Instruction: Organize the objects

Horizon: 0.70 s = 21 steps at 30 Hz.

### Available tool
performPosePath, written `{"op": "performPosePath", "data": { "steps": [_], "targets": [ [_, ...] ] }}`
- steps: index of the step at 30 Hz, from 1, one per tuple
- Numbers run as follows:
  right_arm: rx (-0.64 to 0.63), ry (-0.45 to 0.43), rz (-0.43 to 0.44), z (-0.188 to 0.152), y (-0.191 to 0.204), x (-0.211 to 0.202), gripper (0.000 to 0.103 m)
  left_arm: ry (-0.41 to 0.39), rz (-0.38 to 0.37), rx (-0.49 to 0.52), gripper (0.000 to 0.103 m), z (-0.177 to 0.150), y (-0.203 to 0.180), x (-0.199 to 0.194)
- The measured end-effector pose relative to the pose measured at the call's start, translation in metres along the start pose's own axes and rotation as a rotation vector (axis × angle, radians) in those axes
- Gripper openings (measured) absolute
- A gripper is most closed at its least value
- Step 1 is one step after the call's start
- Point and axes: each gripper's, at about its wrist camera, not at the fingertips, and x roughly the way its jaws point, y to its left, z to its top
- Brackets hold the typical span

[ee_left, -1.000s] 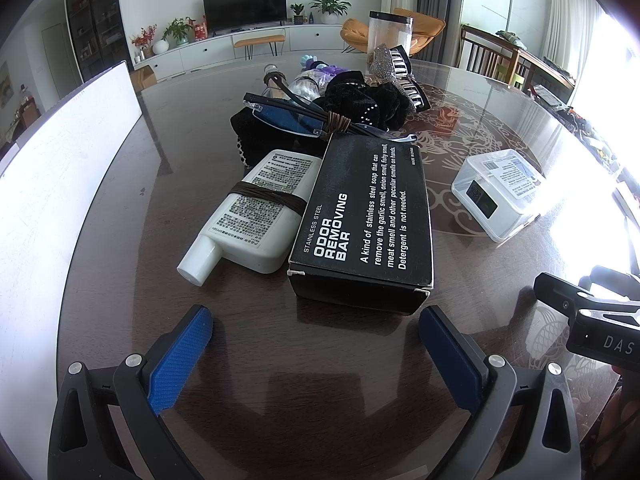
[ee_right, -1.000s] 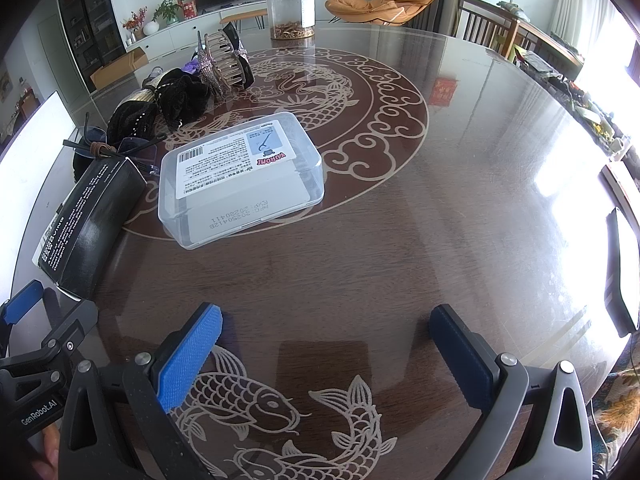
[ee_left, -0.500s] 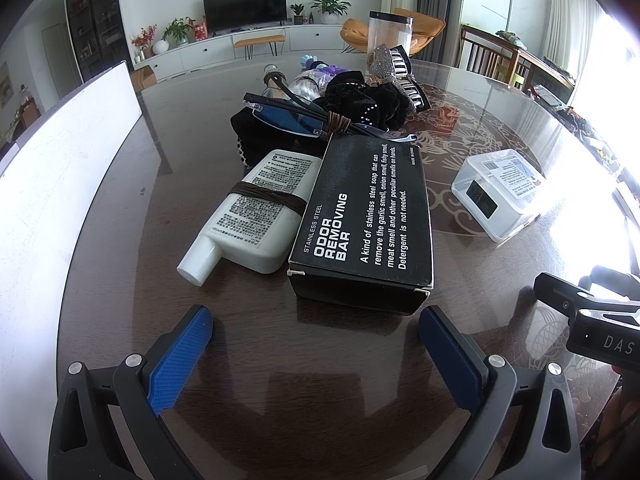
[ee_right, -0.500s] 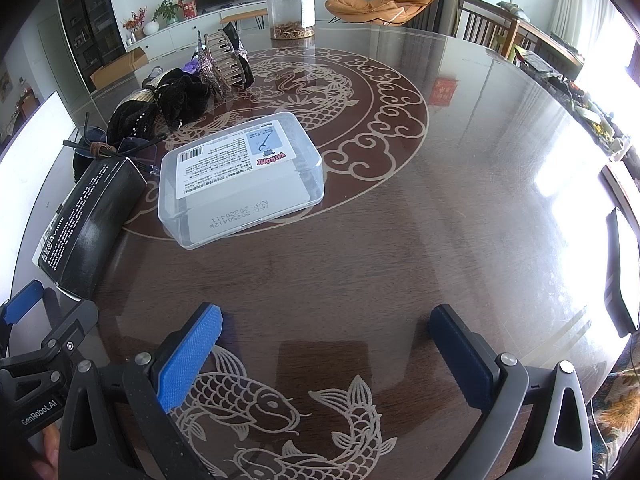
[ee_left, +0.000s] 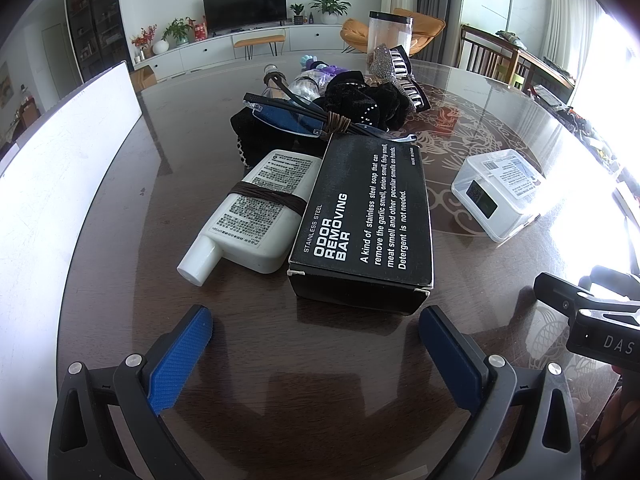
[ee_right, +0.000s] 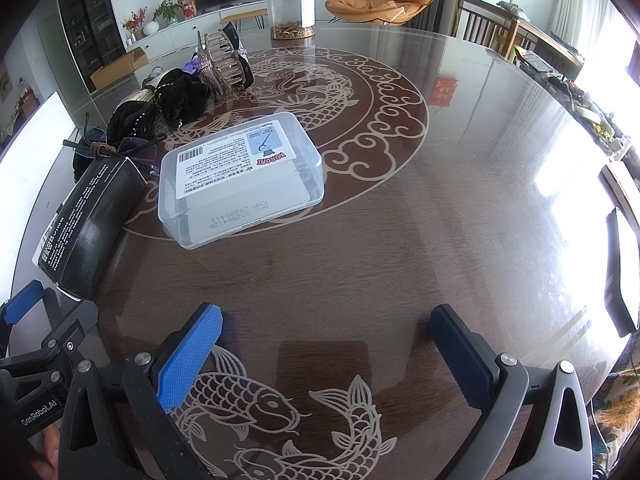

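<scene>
Left wrist view: left claw (ee_left: 316,332) released, empty, just short of black box (ee_left: 362,220); right claw (ee_right: 326,332) likewise released near it; sorting unstarted, next likely straddling the box.

Right claw (ee_right: 326,344) agape over table (ee_right: 440,220) — clear plastic box (ee_right: 236,184) beyond

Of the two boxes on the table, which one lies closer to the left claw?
The black box printed "ODOR REMOVING BAR" is closer: it lies just ahead of the open left claw. The clear plastic box lies farther off to the right.
</scene>
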Motion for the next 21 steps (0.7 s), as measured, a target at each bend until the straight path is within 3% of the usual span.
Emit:
{"op": "performPosePath", "data": {
  "steps": [21],
  "targets": [
    [0.0,0.0,0.0,-0.0001,-0.0001,0.0,0.103,0.0,-0.001,0.001,0.103,-0.0002,0.0,0.0005]
  ]
}}
